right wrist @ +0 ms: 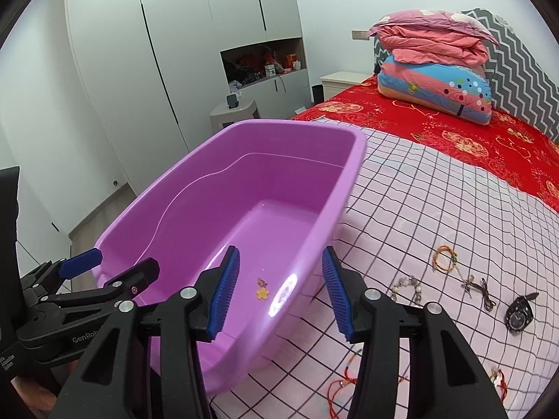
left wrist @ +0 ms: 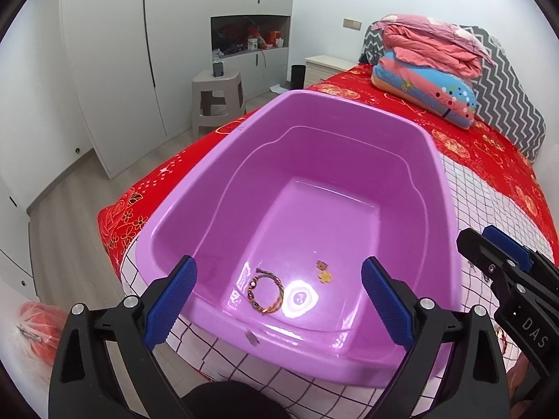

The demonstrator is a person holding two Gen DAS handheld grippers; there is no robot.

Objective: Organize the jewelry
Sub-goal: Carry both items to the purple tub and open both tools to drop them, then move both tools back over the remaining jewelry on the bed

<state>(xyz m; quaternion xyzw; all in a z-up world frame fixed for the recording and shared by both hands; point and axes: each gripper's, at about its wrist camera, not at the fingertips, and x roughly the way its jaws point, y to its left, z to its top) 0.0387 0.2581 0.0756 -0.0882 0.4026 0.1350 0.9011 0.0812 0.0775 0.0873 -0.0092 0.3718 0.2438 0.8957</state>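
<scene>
A purple plastic tub (left wrist: pixel 349 99) (right wrist: pixel 279 126) stands on the checked cloth on the bed. A multicoloured bracelet (left wrist: pixel 265 295) and a small yellow flower charm (left wrist: pixel 323 274) (right wrist: pixel 262 291) lie on its floor. My left gripper (left wrist: pixel 279 265) hangs open wide over the tub's near end, nothing between its pads. My right gripper (right wrist: pixel 280 253) is open over the tub's right wall and holds nothing. To its right on the cloth lie an orange bracelet (right wrist: pixel 444 258), a beaded bracelet (right wrist: pixel 407 288), a brown cord (right wrist: pixel 478 288), a black watch (right wrist: pixel 520 314) and red strings (right wrist: pixel 344 380).
Folded quilts and a pillow (right wrist: pixel 433 70) are stacked at the head of the red bedspread. A grey stool (left wrist: pixel 216 97) and white wardrobes stand beyond the bed's left edge. A red bag (left wrist: pixel 38 328) lies on the floor at lower left.
</scene>
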